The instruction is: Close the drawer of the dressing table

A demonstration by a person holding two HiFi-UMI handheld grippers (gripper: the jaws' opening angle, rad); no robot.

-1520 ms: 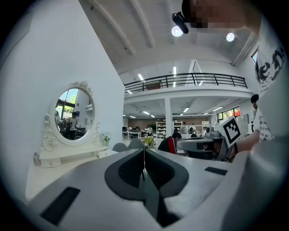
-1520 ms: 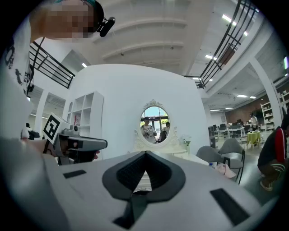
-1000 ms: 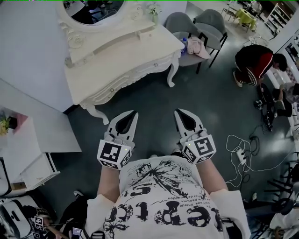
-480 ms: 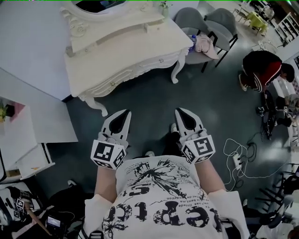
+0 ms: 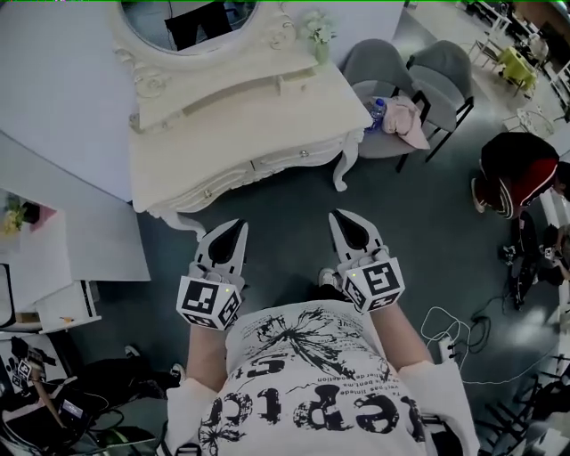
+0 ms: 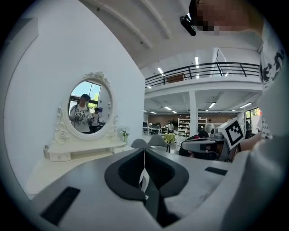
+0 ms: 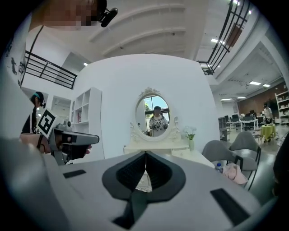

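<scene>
The white dressing table (image 5: pixel 223 134) with its oval mirror (image 5: pixel 187 18) stands ahead against the wall. Its drawer front (image 5: pixel 294 158) with a small knob faces me; whether it stands out from the frame I cannot tell. My left gripper (image 5: pixel 237 226) is shut and empty, its tip just short of the table's left leg. My right gripper (image 5: pixel 337 216) is shut and empty too, over the floor a little in front of the drawer. The left gripper view shows shut jaws (image 6: pixel 144 151) with the mirror (image 6: pixel 86 113) beyond. In the right gripper view the shut jaws (image 7: pixel 146 154) point at the mirror (image 7: pixel 156 116).
Two grey chairs (image 5: pixel 419 76) stand right of the table, one bearing a pink cloth (image 5: pixel 408 116) and a bottle. A small flower vase (image 5: pixel 319 36) sits on the tabletop. A crouching person (image 5: pixel 517 174) and floor cables (image 5: pixel 450 329) are at right; white furniture (image 5: pixel 53 267) at left.
The dressing table has come closer and lower in the head view as I stepped toward it. Both grippers moved forward with me and stayed shut.
</scene>
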